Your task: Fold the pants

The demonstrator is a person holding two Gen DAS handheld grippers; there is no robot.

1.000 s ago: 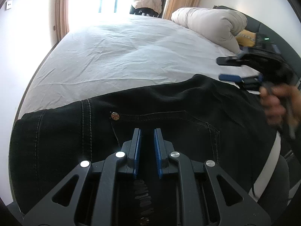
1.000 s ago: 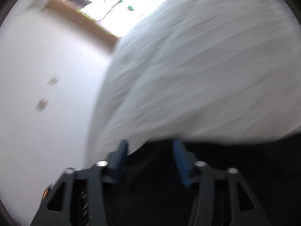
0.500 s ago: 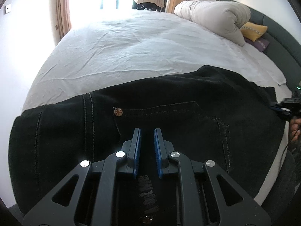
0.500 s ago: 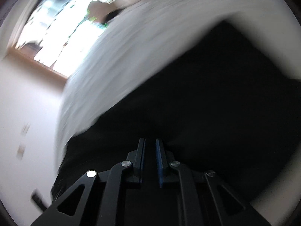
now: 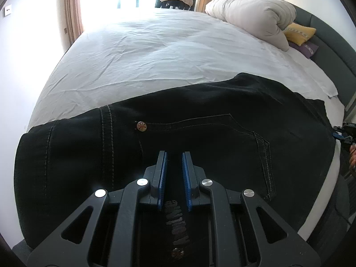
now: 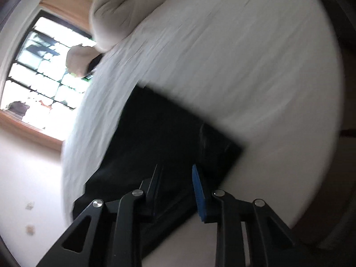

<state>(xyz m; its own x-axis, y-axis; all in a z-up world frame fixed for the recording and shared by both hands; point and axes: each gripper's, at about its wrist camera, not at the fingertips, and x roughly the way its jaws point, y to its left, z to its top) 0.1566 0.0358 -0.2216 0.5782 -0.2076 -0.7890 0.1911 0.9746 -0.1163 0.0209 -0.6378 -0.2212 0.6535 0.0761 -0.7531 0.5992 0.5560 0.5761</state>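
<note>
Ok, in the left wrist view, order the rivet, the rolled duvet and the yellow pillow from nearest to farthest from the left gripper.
From the left gripper:
1. Rivet on the pants, just ahead, slightly left.
2. Rolled duvet, far right on the bed.
3. Yellow pillow, behind the duvet, rightmost.

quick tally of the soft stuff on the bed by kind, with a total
pants: 1
duvet: 1
cushions: 2, yellow cushion and purple cushion
sheet: 1
total: 5

Right wrist view motion-blurred; pants (image 6: 160, 138) detail lost. Right hand-held gripper (image 5: 343, 134) cut off at left view's edge.
</note>
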